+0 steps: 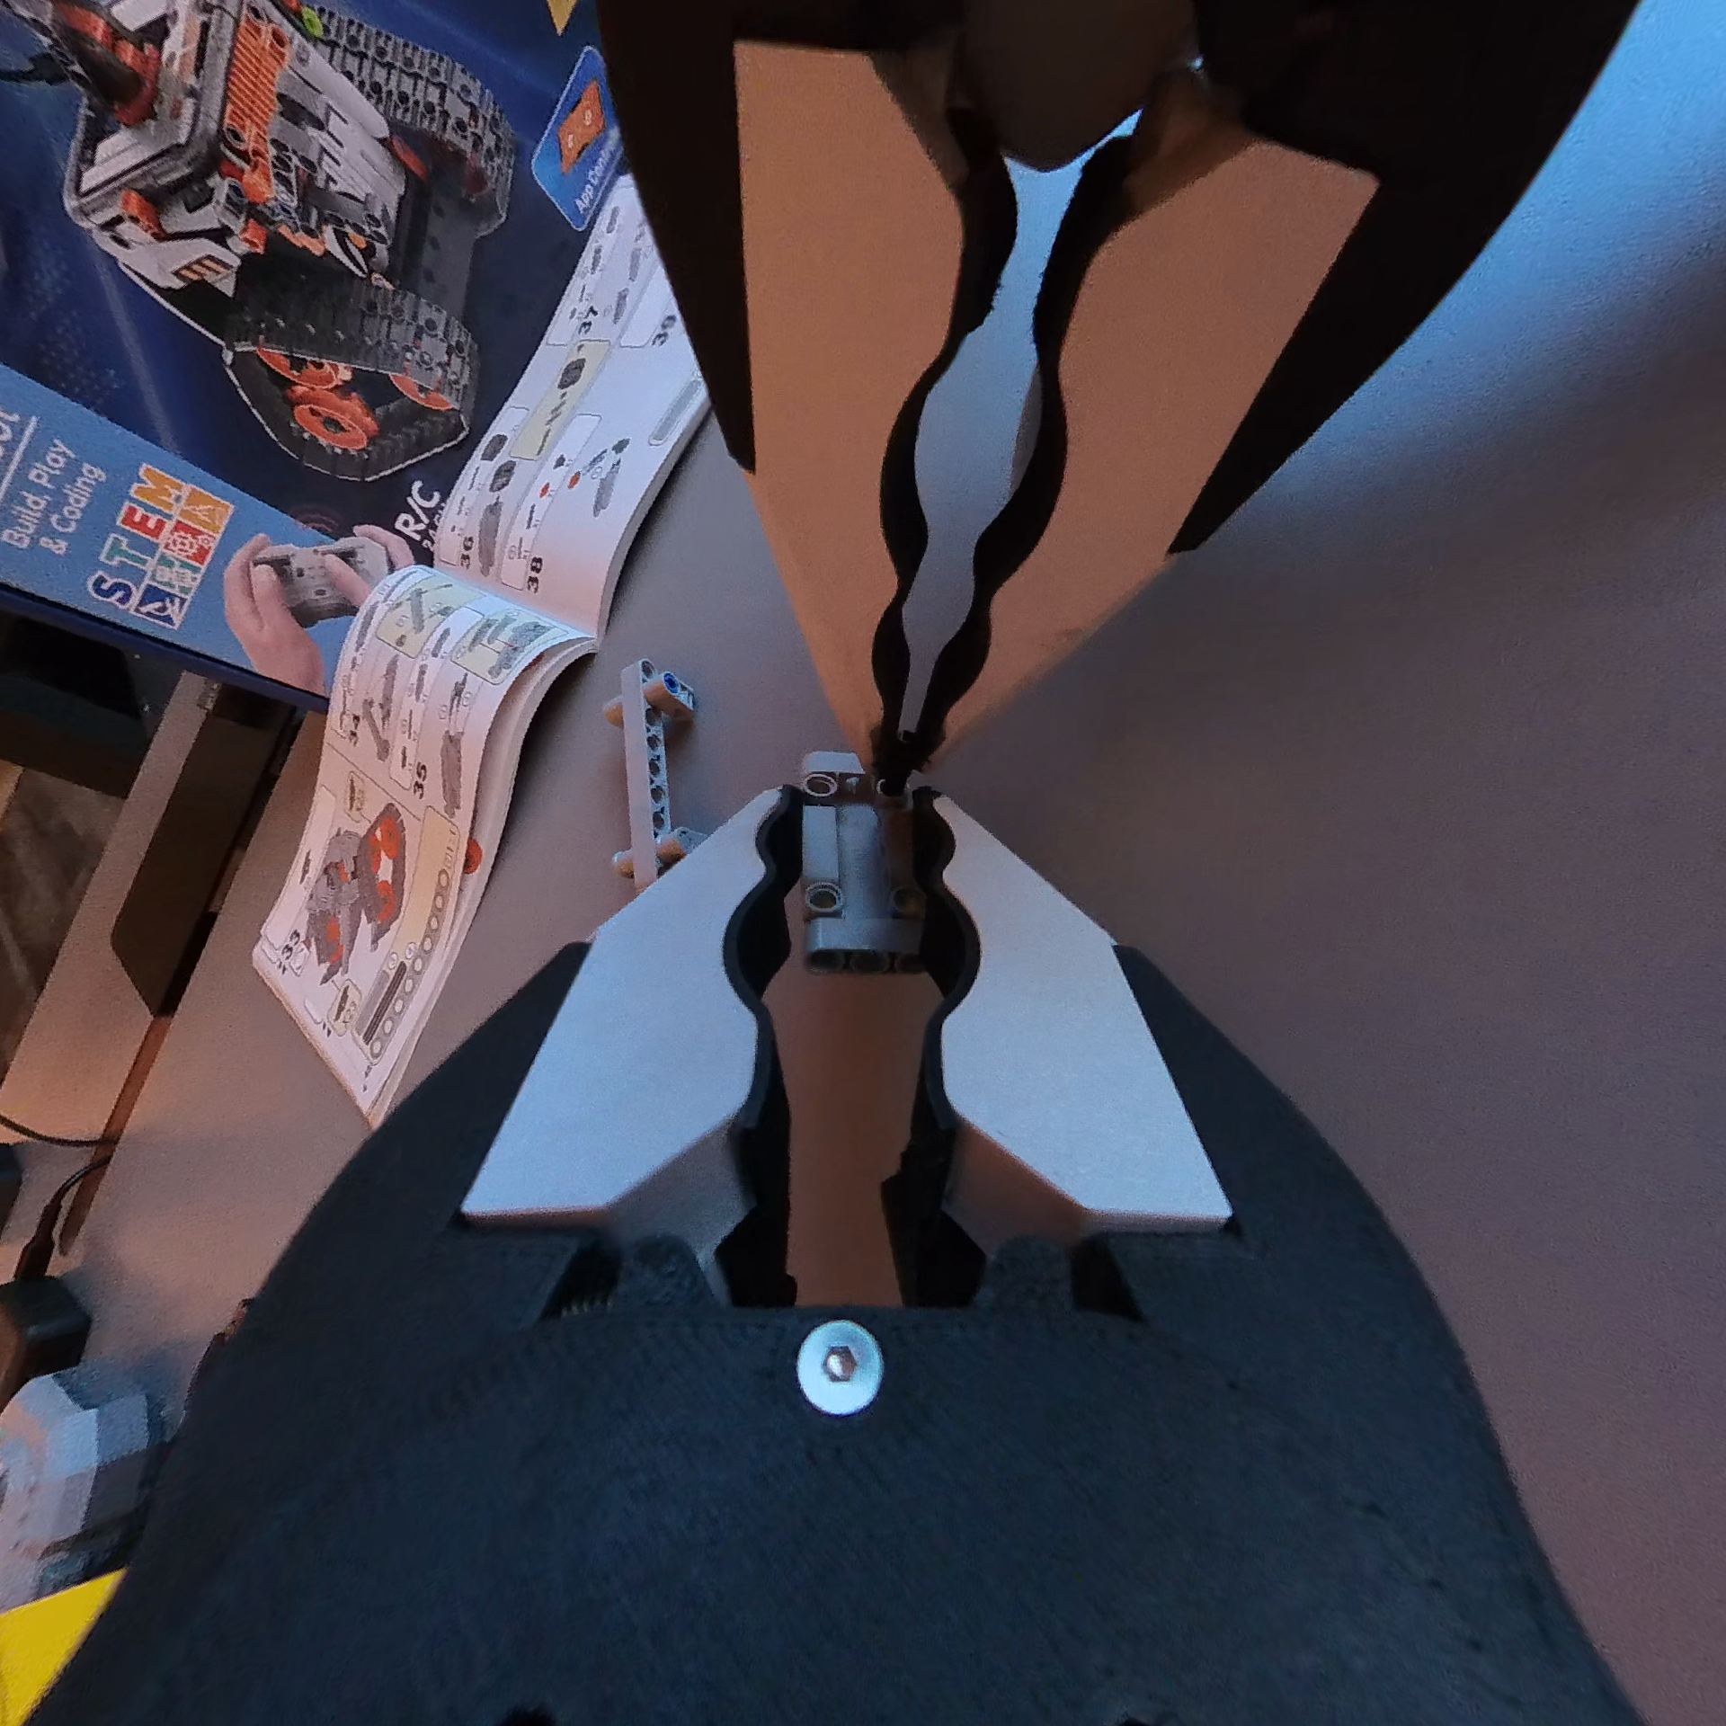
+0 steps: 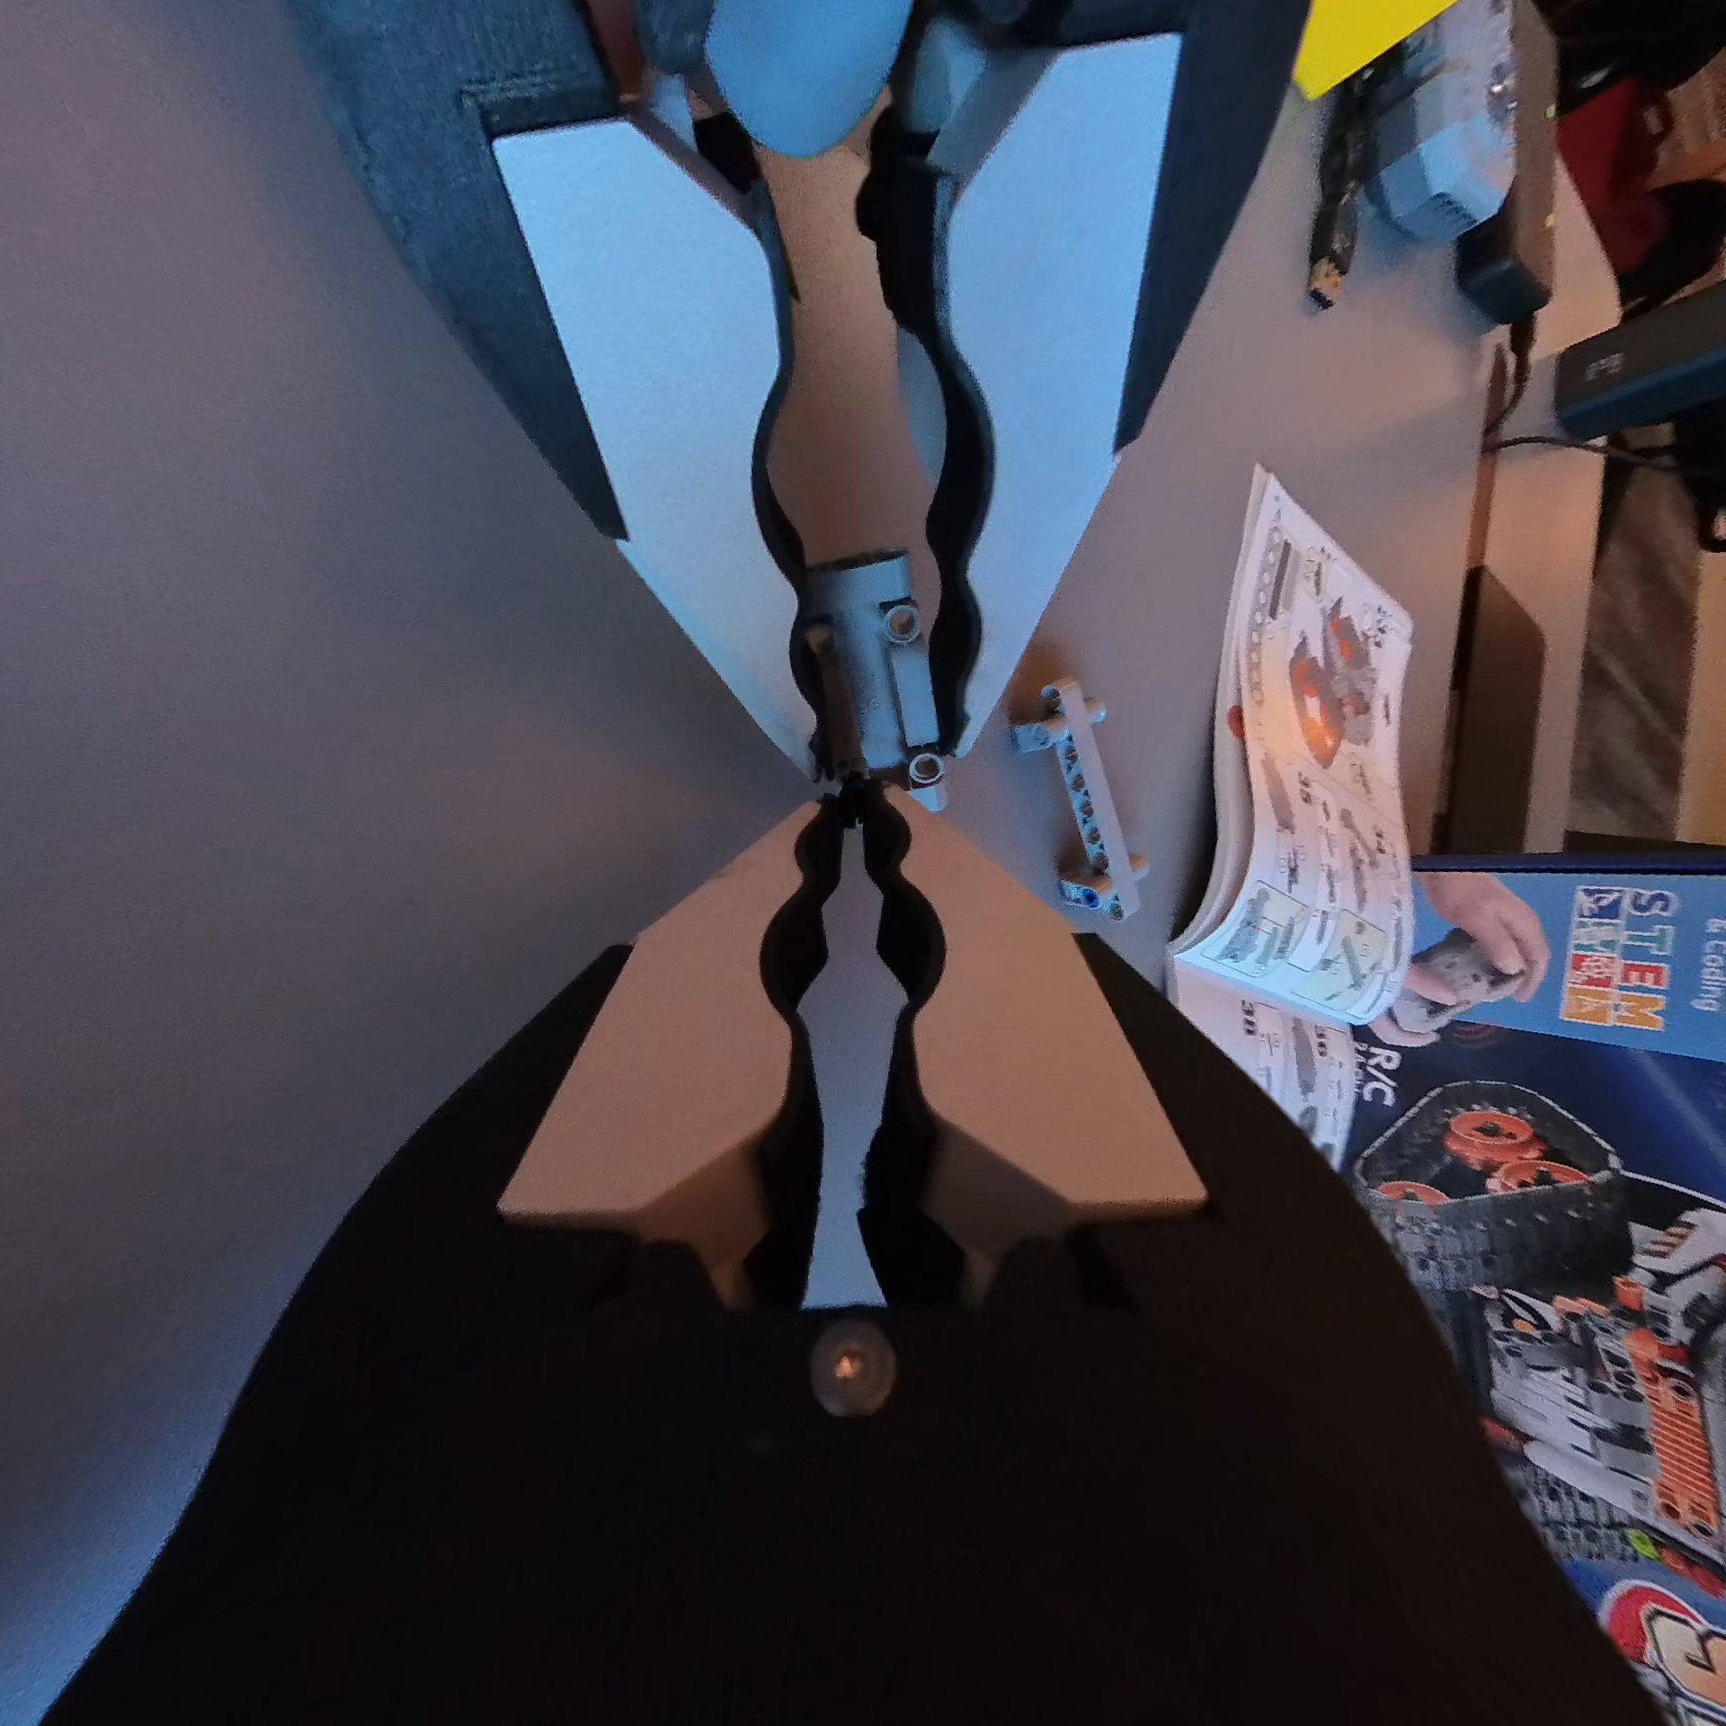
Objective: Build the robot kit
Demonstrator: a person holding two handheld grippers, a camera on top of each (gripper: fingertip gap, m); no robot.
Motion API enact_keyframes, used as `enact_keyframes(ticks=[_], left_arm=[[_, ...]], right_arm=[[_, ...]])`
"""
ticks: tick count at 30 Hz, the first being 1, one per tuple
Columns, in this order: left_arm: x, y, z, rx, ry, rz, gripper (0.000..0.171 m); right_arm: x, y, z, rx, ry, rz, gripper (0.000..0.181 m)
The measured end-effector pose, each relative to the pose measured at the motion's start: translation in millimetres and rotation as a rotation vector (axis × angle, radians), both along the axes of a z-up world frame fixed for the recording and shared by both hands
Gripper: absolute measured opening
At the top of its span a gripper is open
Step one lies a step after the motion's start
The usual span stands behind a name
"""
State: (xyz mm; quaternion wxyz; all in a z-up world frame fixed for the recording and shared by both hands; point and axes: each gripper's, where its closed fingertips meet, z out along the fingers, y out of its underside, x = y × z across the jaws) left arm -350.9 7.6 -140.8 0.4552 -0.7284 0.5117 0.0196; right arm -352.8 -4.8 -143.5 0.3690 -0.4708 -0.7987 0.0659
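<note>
My left gripper [image 1: 857, 799] is shut on a grey building-block housing [image 1: 855, 887] with round pin holes, held above the pale table [image 1: 1401, 841]. My right gripper [image 2: 855, 805] faces it tip to tip. Its jaws are closed on a small black pin [image 2: 848, 789] that touches the housing's end [image 2: 869, 663]. The pin is barely visible between the black pads. In the left wrist view the right gripper [image 1: 895, 747] comes down from the top onto a corner hole of the housing. In the right wrist view the left gripper [image 2: 873, 738] comes from the top.
A grey beam frame with a blue pin [image 1: 654, 775] [image 2: 1088, 803] lies on the table close beside the grippers. Past it are an open instruction booklet [image 1: 420, 794] [image 2: 1308, 747] and a blue toy box [image 1: 233, 280] [image 2: 1541, 1214]. Cables and a dark adapter [image 2: 1644, 374] sit at the table edge.
</note>
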Motion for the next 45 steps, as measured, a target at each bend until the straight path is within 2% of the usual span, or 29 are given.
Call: enact_keyframes(ticks=[3,4,5,6,7,8,9,10,12,14,18,21,24,27,30,33,36,37,38,42,44,45], left_arm=[[3.2,-1.6,-0.3,0.001,-0.003,-0.01,0.022],[3.3,-1.8,5.5,0.025,-0.015,-0.005,0.002],[11.3,-4.3,28.4,0.108,-0.11,-0.043,0.0],[16.3,-5.6,50.5,0.14,-0.198,-0.06,0.0],[16.9,-5.4,61.7,0.12,-0.229,-0.056,0.0],[13.0,-4.0,62.4,0.102,-0.207,-0.047,0.0],[5.0,-0.9,59.6,0.101,-0.184,-0.015,0.0],[-0.8,-0.3,57.7,0.105,-0.201,-0.001,0.0],[-10.5,-2.7,45.2,0.008,-0.262,0.027,0.0],[-24.3,-3.7,44.2,-0.033,-0.322,0.058,0.0],[-53.2,-7.4,63.9,-0.108,-0.511,0.117,0.0],[-60.4,-13.0,58.3,-0.253,-0.612,0.191,0.019],[-55.2,-19.4,28.7,-0.366,-0.543,0.277,0.041],[-48.3,-19.0,6.0,-0.371,-0.425,0.386,0.044],[-44.3,-7.9,-0.6,-0.322,-0.347,0.463,0.051],[-44.5,1.6,-19.2,-0.385,-0.248,0.522,0.057],[-37.8,5.3,-22.6,-0.448,-0.242,0.527,0.05],[-37.7,4.8,-22.6,-0.463,-0.224,0.526,0.04],[-36.2,2.6,-22.8,-0.479,-0.203,0.506,0.024],[-42.9,-0.5,-22.9,-0.493,-0.171,0.507,0.024],[-47.1,-0.4,-23.6,-0.527,-0.18,0.537,0.041],[-47.6,-1.0,-23.8,-0.548,-0.178,0.54,0.044]], right_arm=[[1.6,-1.6,-1.4,-0.052,-0.017,0.006,0.005],[3.8,-8.7,-6.5,-0.101,-0.054,0.037,0.005],[2.6,-21.9,-15.8,-0.193,-0.084,0.06,0.006],[-6.1,-26.3,-15.2,-0.201,-0.047,0.077,0.004],[-6.7,-12.4,-14.1,-0.082,-0.065,0.047,0.005],[-2.3,4.0,-8.1,0.039,-0.086,0.009,0.005],[-1.4,6.1,1.7,0.023,-0.049,-0.001,0.005],[-0.9,4.5,11.6,-0.061,0.009,-0.016,0.004],[10.4,15.6,19.2,-0.116,0.036,-0.055,0.004],[19.8,25.4,19.1,-0.124,0.045,-0.081,0.004],[24.4,31.0,11.6,-0.15,0.045,-0.097,0.004],[25.6,33.4,6.3,-0.14,0.032,-0.102,0.004],[24.8,32.9,5.4,-0.136,0.036,-0.1,0.004],[25.1,33.2,5.3,-0.134,0.04,-0.103,0.004],[25.7,33.3,5.8,-0.13,0.042,-0.103,0.004],[26.3,32.0,6.0,-0.127,0.039,-0.101,0.004],[29.3,32.7,5.1,-0.111,0.028,-0.102,0.004],[30.0,32.8,5.2,-0.108,0.028,-0.101,0.004],[30.6,32.6,5.7,-0.11,0.03,-0.1,0.004],[32.9,34.2,8.7,-0.106,0.037,-0.102,0.004],[33.6,34.9,9.2,-0.109,0.041,-0.103,0.004],[34.0,35.1,8.8,-0.11,0.039,-0.104,0.004]])
